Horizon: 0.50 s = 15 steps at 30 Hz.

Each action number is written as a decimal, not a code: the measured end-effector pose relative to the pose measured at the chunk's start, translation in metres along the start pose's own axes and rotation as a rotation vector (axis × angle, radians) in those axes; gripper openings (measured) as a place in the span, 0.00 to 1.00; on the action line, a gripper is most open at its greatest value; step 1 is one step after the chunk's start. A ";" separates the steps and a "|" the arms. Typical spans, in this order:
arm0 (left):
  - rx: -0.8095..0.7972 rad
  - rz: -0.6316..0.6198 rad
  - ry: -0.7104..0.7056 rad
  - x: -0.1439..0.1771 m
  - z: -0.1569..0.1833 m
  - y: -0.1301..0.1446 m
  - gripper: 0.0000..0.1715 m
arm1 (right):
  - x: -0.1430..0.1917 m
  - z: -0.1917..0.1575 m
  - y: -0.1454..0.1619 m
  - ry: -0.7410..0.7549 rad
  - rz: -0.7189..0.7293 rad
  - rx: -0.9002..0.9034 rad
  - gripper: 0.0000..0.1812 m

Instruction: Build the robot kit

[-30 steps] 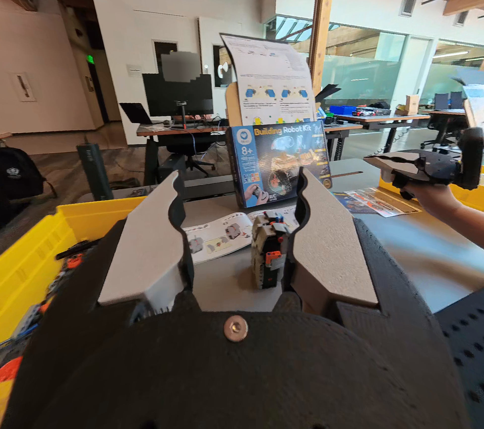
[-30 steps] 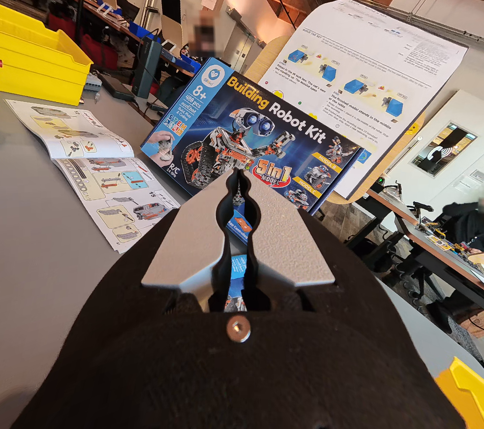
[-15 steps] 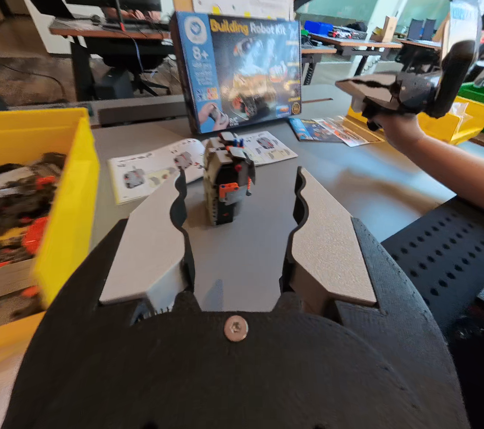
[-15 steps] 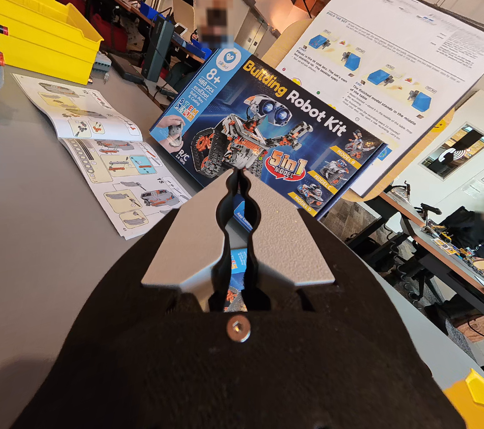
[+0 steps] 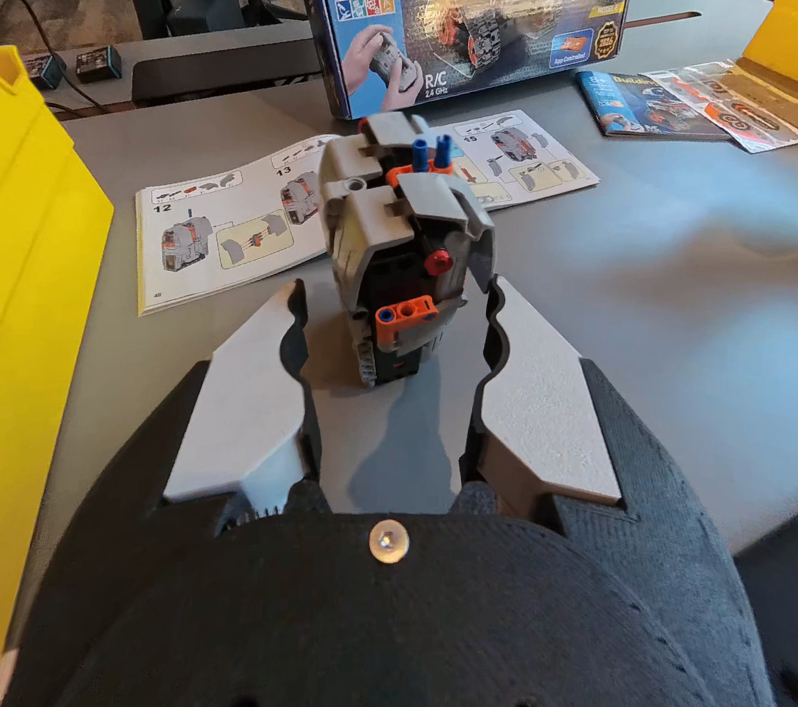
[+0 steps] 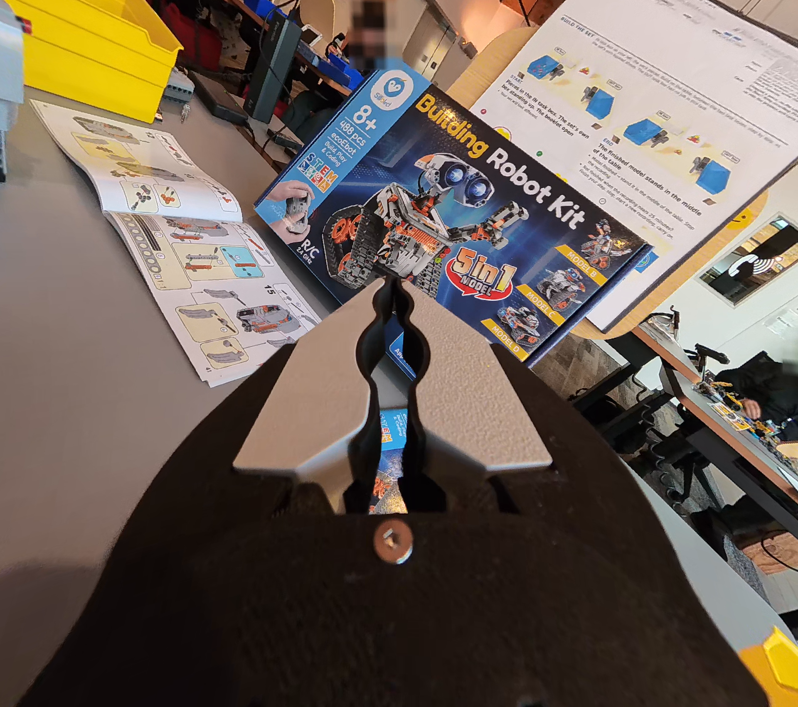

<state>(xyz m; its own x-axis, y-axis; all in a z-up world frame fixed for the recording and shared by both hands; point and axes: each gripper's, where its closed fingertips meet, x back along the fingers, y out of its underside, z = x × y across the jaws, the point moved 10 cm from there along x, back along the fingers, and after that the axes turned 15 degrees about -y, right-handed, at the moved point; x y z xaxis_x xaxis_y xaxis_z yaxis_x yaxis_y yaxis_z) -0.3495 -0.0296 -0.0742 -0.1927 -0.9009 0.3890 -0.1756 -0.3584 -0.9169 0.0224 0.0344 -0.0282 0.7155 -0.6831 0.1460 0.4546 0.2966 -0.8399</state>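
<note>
Left tool (image 5: 397, 293) spread wide, both fingers (image 5: 254, 375) low over the grey tabletop (image 5: 647, 298), nothing between the pads but air and the base of a toy model (image 5: 401, 254). Model standing upright on the tabletop at 12 o'clock from the tool, its lower end just inside the fingertips, touching neither as far as can be told: grey shell panels, black core, orange brick at the front, red pin on the side, two blue pins on top. Open instruction booklet (image 5: 242, 220) lying flat behind the model, from 10 to 1 o'clock, partly hidden by it. Blue kit box (image 5: 475, 8) standing upright beyond the booklet at 12 o'clock. Folded leaflets (image 5: 673, 108) flat on the tabletop at 2 o'clock. Yellow bin (image 5: 39, 254) along the left edge at 9 o'clock.

Right tool (image 6: 392, 289) pressed together, tips meeting, nothing gripped; held above the tabletop (image 6: 64, 319), apart from everything. Same kit box (image 6: 453, 220) straight ahead at 12 o'clock, leaning against a wooden board carrying a printed sheet (image 6: 639, 134) at 1 o'clock. Booklet (image 6: 181, 237) open at 10 o'clock. Stacked yellow bins (image 6: 86, 39) farther off at 10 to 11 o'clock. Grey edge of something at the far left border, too cropped to identify.
</note>
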 end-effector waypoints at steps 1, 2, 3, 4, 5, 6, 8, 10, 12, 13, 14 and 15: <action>-0.004 0.008 0.000 -0.001 0.001 -0.001 0.44 | 0.000 0.000 0.000 -0.002 -0.002 0.003 0.00; -0.017 0.013 -0.016 -0.002 0.002 -0.001 0.40 | -0.001 -0.001 0.000 -0.004 -0.004 0.006 0.00; -0.033 0.017 -0.036 -0.003 0.001 -0.001 0.38 | -0.001 -0.001 0.000 -0.006 -0.005 0.008 0.00; -0.044 0.017 -0.047 -0.003 0.001 -0.001 0.38 | -0.001 -0.001 0.000 -0.007 -0.006 0.009 0.00; -0.046 0.017 -0.048 -0.004 0.000 -0.002 0.38 | -0.002 -0.001 0.000 -0.010 -0.007 0.011 0.00; -0.045 0.017 -0.046 -0.004 -0.001 -0.002 0.38 | -0.002 -0.001 0.000 -0.013 -0.009 0.012 0.00; -0.042 0.019 -0.052 -0.005 -0.004 -0.002 0.38 | -0.004 -0.002 0.001 -0.018 -0.015 0.016 0.00; -0.039 0.020 -0.049 -0.006 -0.007 -0.002 0.38 | -0.005 -0.003 0.002 -0.026 -0.022 0.016 0.00; -0.032 0.022 -0.034 -0.006 -0.009 -0.001 0.38 | -0.006 -0.004 0.003 -0.034 -0.031 0.018 0.00; -0.022 0.025 -0.028 -0.006 -0.010 -0.001 0.38 | -0.007 -0.005 0.004 -0.037 -0.036 0.020 0.00; -0.007 0.034 -0.020 -0.004 -0.011 -0.001 0.39 | -0.007 -0.005 0.004 -0.037 -0.039 0.022 0.00; 0.010 0.048 -0.011 -0.001 -0.012 -0.002 0.42 | -0.007 -0.005 0.004 -0.037 -0.041 0.023 0.00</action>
<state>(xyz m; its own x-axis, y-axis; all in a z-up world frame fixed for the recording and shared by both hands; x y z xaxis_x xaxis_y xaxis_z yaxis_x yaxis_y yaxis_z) -0.3602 -0.0252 -0.0716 -0.1901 -0.9196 0.3437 -0.1572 -0.3171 -0.9353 0.0166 0.0369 -0.0352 0.7153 -0.6697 0.1995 0.4953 0.2845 -0.8208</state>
